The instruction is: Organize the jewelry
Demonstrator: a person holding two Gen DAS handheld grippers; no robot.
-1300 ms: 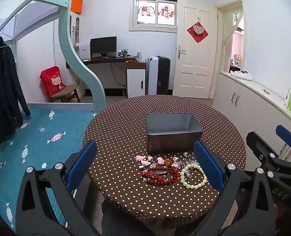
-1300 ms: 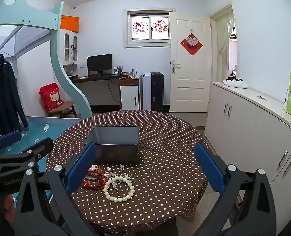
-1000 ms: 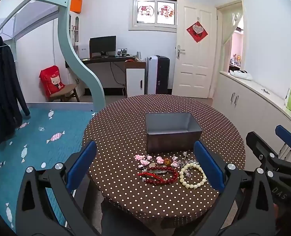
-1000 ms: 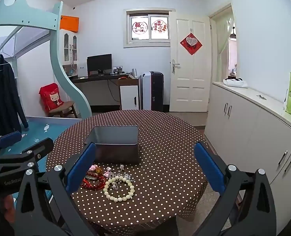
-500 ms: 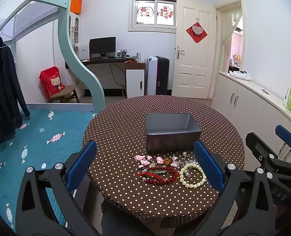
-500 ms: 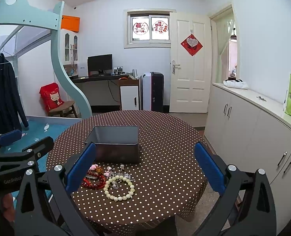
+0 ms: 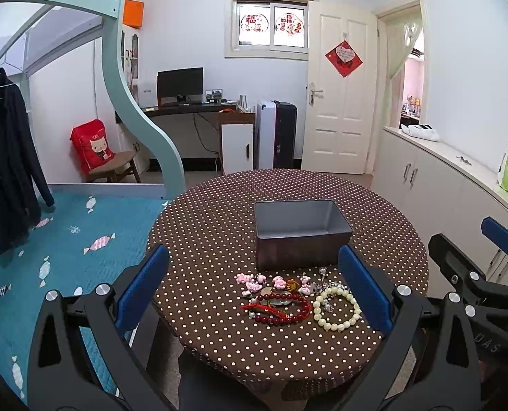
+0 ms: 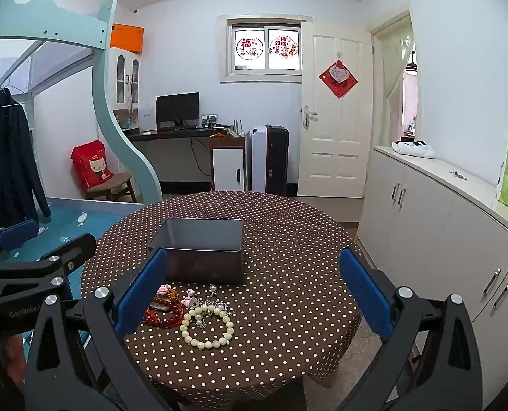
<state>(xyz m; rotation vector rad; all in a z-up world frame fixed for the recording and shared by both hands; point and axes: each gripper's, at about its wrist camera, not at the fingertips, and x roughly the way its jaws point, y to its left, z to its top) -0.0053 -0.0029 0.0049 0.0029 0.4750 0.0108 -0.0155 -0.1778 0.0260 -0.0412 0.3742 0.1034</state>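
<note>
A grey metal box [image 7: 302,233] stands open and empty on a round table with a brown polka-dot cloth [image 7: 219,226]. In front of it lie a cream bead bracelet [image 7: 338,308], a dark red bead bracelet [image 7: 281,306], pink charms [image 7: 254,281] and small silver pieces. The box [image 8: 202,246], cream bracelet [image 8: 207,325] and red bracelet [image 8: 161,311] also show in the right wrist view. My left gripper [image 7: 250,294] is open, held back above the table's near edge. My right gripper [image 8: 250,294] is open, further right, also empty.
White cabinets [image 8: 442,239] run along the right wall close to the table. A teal bunk bed frame [image 7: 141,120] and a blue mat [image 7: 48,246] are on the left. A desk, suitcase and door stand at the far wall.
Both grippers have drifted very slightly; the jewelry and box have not moved, and both grippers stay open.
</note>
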